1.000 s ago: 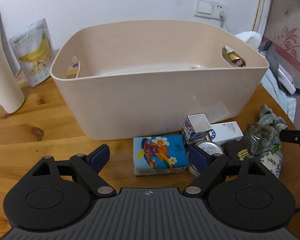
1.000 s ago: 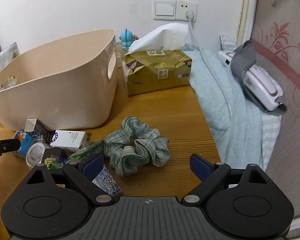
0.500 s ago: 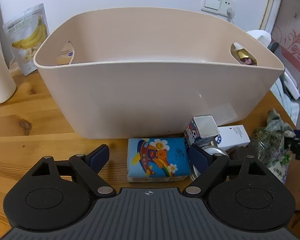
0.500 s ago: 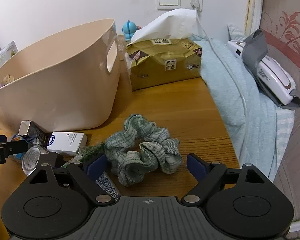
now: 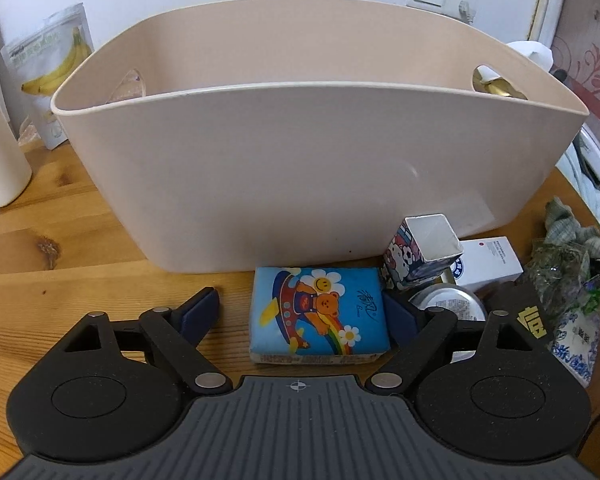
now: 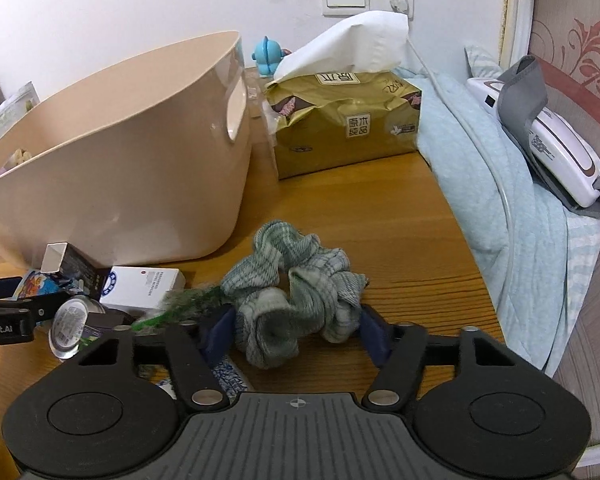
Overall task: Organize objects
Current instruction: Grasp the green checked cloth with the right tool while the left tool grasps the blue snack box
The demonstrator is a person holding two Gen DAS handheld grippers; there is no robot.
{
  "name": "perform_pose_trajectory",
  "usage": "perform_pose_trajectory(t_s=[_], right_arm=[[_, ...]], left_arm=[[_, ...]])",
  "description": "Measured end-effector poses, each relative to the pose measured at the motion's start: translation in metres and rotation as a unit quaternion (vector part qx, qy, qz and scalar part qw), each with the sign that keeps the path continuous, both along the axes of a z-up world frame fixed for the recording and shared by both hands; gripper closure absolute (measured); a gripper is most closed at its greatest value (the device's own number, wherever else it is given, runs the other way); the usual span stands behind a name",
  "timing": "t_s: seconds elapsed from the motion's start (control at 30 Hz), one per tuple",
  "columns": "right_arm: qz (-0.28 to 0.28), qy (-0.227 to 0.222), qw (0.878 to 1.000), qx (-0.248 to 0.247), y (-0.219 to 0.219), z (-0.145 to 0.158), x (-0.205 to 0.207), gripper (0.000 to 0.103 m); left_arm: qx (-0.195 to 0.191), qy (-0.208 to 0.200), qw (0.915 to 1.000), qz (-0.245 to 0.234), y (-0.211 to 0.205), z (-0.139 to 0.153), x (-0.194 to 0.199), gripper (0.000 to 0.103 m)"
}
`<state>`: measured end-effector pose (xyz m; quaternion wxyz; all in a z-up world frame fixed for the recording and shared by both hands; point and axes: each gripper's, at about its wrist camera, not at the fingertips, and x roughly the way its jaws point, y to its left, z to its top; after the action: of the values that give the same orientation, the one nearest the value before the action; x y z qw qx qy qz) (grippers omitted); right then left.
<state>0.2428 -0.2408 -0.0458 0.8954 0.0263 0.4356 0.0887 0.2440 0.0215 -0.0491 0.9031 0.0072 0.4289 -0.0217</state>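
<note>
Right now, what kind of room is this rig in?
Most likely a bedroom, on a wooden bedside table. A quilted blue blanket lies right beside it, against a padded patterned headboard, and the clutter is personal: a tissue pack and a scrunchie.

Even indoor light, fisheye-bent edges

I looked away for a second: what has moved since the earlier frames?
Both open grippers advanced. The left gripper now straddles the blue cartoon tissue pack; the right gripper has closed in around the green checked fabric scrunchie, neither gripped yet. The beige plastic tub and table clutter stayed put.
</note>
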Motion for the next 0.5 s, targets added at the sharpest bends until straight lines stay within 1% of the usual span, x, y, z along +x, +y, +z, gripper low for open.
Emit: perform_pose_trajectory(t_s=[0.07, 0.2, 0.23, 0.27, 0.3, 0.43, 0.5], right_arm=[[0.004, 0.0, 1.0, 0.002, 0.002, 0.001, -0.001, 0.057], [0.011, 0.0, 1.0, -0.001, 0.007, 0.002, -0.002, 0.064], [0.012, 0.0, 1.0, -0.001, 0.008, 0.002, -0.002, 0.068], [0.013, 0.0, 1.0, -0.001, 0.01, 0.002, -0.003, 0.073], [0.013, 0.001, 1.0, 0.001, 0.01, 0.002, -0.003, 0.076], [0.01, 0.002, 1.0, 0.003, 0.012, 0.002, -0.006, 0.081], [0.008, 0.002, 1.0, 0.004, 0.012, 0.003, -0.009, 0.082]], left_arm=[[0.008, -0.002, 1.0, 0.003, 0.0, 0.001, -0.001, 0.023], [0.006, -0.001, 1.0, 0.0, 0.003, 0.002, -0.001, 0.03], [0.006, -0.001, 1.0, -0.002, 0.004, 0.003, -0.002, 0.032], [0.006, -0.002, 1.0, -0.003, 0.005, 0.003, -0.002, 0.034], [0.007, -0.003, 1.0, -0.005, 0.005, 0.004, -0.003, 0.038], [0.003, -0.001, 1.0, -0.007, 0.009, 0.006, -0.006, 0.039], [-0.004, -0.002, 1.0, 0.001, 0.013, 0.007, -0.008, 0.039]])
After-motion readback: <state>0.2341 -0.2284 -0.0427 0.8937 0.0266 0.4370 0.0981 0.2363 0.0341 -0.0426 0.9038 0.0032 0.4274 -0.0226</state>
